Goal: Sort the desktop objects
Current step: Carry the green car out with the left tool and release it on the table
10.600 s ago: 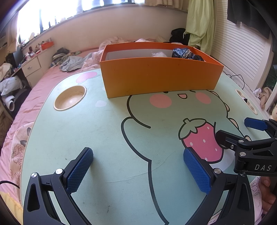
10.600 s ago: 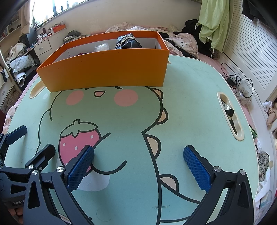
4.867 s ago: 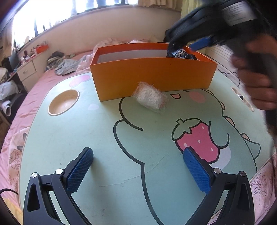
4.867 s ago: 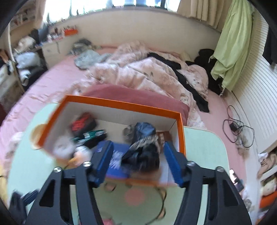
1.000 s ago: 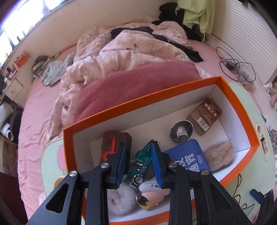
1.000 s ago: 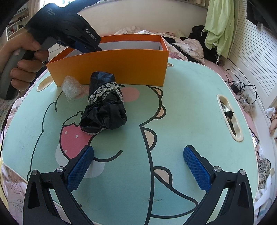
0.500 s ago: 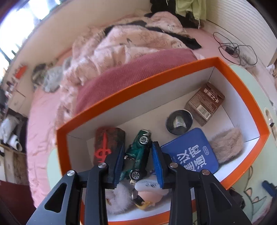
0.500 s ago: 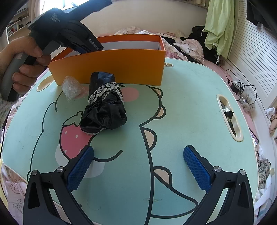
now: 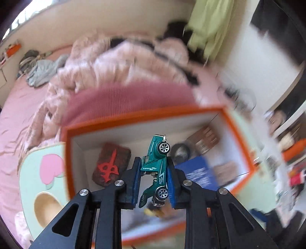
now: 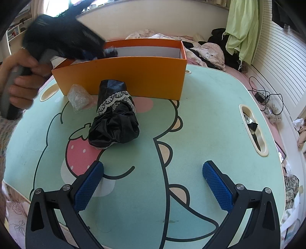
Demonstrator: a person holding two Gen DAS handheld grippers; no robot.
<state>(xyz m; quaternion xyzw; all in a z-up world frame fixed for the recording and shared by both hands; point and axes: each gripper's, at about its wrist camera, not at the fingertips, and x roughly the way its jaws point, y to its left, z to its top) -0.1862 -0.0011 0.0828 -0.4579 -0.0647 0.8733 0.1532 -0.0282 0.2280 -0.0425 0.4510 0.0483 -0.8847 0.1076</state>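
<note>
Green toy car [image 9: 155, 166]: small, rigid, prob. light w/ slick paint; pinched at its flanks by left gripper [image 9: 153, 179], nose-up above orange box [image 9: 67, 153]. Wheels roll, so body sides look the safest hold. Right gripper [image 10: 153, 182] spread wide, empty, over tabletop [image 10: 210, 124] near black cloth bundle [image 10: 114, 122].

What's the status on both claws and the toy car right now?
Left claw shut on green toy car, above orange box. Right claw open, empty. Black cloth bundle on table.

Sunlit window [image 10: 57, 7]; rumpled pink bed [image 9: 28, 107]
</note>
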